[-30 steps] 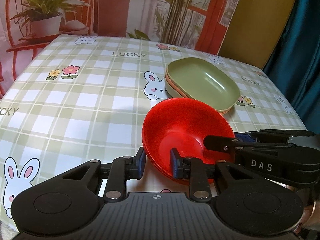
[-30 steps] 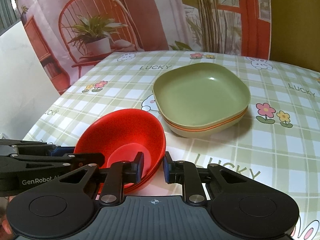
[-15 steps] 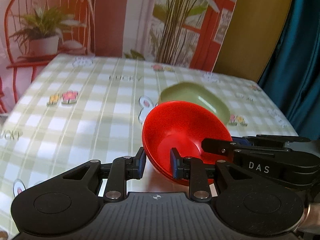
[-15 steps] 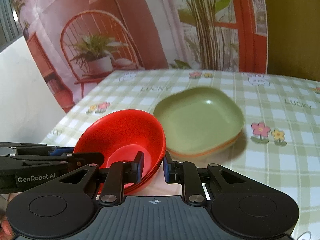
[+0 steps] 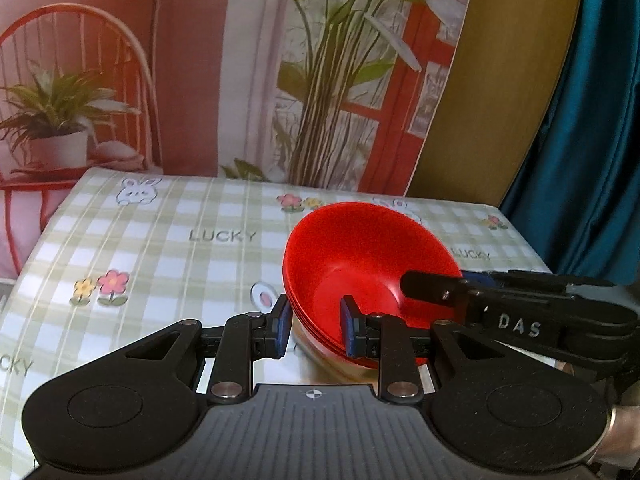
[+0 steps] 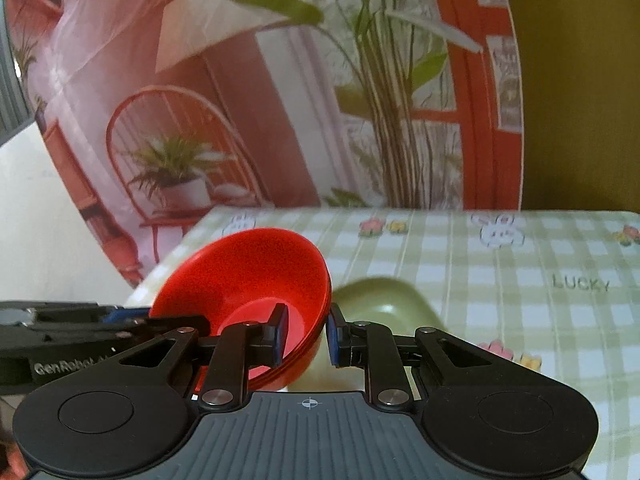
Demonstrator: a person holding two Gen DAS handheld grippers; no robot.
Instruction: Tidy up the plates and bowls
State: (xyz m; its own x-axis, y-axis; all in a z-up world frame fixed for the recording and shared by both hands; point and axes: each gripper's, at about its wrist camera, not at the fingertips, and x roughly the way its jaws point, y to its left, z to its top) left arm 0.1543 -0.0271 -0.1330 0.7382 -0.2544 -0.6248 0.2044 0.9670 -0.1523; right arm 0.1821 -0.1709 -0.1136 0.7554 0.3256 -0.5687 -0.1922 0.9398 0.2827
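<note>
A: Right up close, the left gripper (image 5: 312,330) has its jaws pinching the near rim of the red bowls (image 5: 368,264), one pad outside the wall, one inside.

B: And the right gripper (image 6: 306,334) does the same on the opposite rim, jaws nipped on the wall. You can see its black finger reaching into the bowl from the side in the left view.

A: Two grips, one load. I count several rims nested there, so it's a stack, and a hold on both sides should stop it tipping or sliding apart.

B: The stack is clear of the bench (image 5: 160,248), tilted a touch toward the cameras. Nothing under it but air, as far as I can tell.

A: Just past it in the right view, low and blurred, sits the green dish (image 6: 380,304) on the checked cloth.

B: My guess is that's the landing spot, bowls set on or beside the dishes to tidy things up. The lift gives clearance over that green rim.

A: Whether it's one dish or several, I can't tell here.

B: Farther back, bare cloth with rabbits and flowers, then the printed backdrop (image 5: 240,80) with its chair and plants.
</note>
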